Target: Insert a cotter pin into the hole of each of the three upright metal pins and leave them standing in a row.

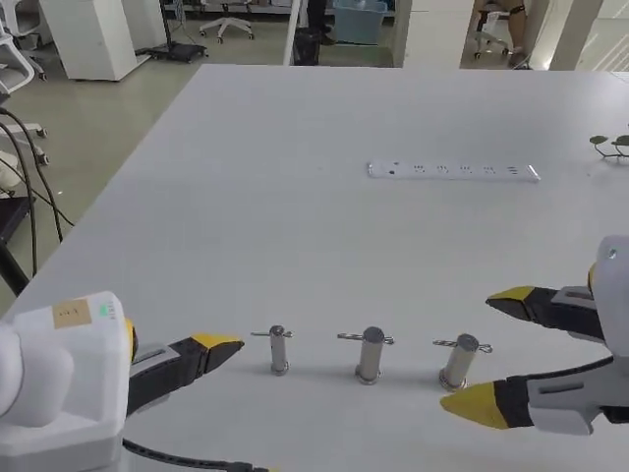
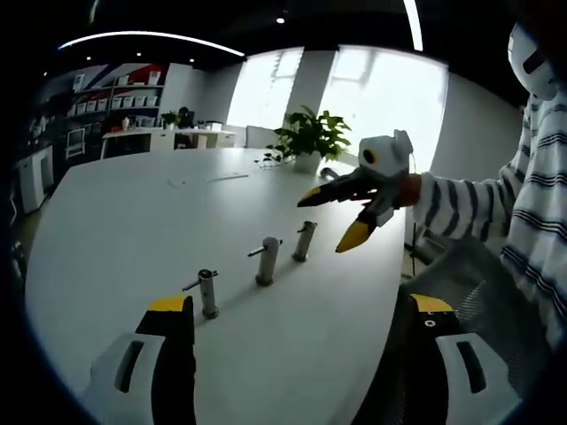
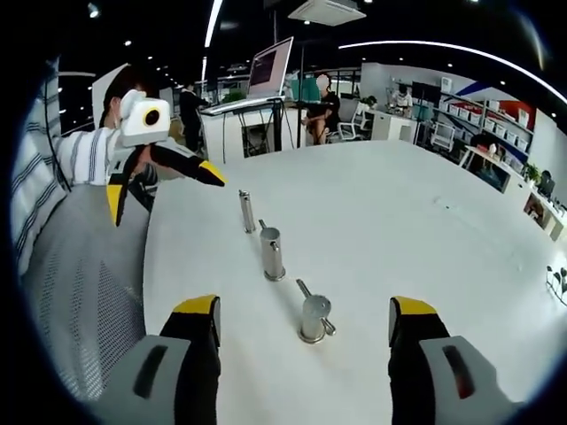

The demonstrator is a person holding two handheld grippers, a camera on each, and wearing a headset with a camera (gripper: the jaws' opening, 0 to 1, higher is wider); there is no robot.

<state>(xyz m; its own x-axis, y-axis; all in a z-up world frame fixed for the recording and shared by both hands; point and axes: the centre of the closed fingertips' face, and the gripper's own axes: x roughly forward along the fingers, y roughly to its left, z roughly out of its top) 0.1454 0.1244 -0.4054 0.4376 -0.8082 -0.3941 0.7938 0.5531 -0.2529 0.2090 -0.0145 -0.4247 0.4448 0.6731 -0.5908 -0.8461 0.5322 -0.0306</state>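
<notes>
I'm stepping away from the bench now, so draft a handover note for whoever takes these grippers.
Left gripper: open, empty, left of the row.
Right gripper: open, empty, at its right end.
Left pin, middle pin and right pin stand in a row on the table, each with a cotter pin through its top.
Done: all three insertions, it seems.
Left: pull both grippers clear without knocking the pins.

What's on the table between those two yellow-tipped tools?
Three upright metal pins in a row, each with a cotter pin through it, seen in the head view.
</notes>
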